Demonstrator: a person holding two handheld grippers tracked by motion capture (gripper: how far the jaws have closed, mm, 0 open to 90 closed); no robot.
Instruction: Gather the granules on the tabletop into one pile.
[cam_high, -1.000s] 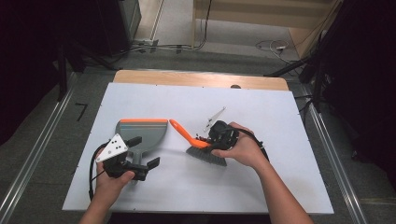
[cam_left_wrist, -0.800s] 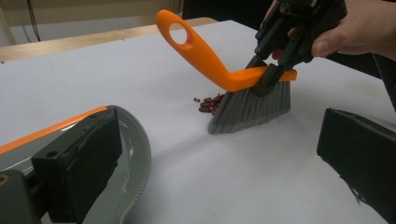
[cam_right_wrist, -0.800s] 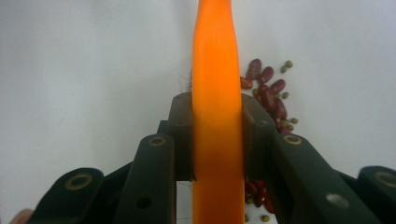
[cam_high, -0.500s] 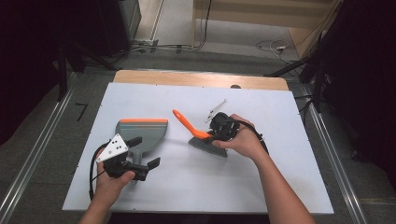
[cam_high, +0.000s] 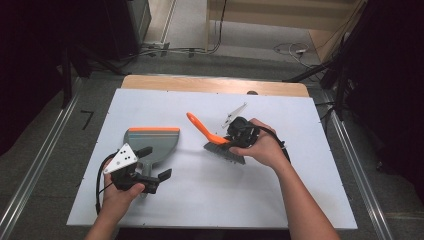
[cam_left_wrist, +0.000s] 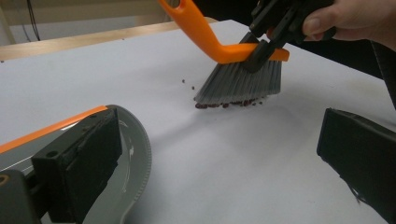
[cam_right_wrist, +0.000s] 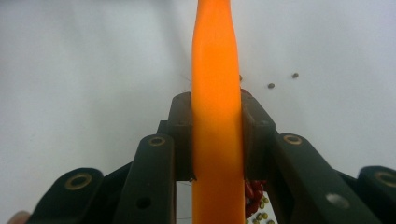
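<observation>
We see the right gripper clamped on the orange hand brush, bristles touching small beans. The left gripper gapes wide beside the grey dustpan.

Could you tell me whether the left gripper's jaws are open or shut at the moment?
Open: the left gripper shows a wide gap between its jaws, holding nothing.

brush handle cut off top and bottom, dustpan half behind left fingers
</observation>
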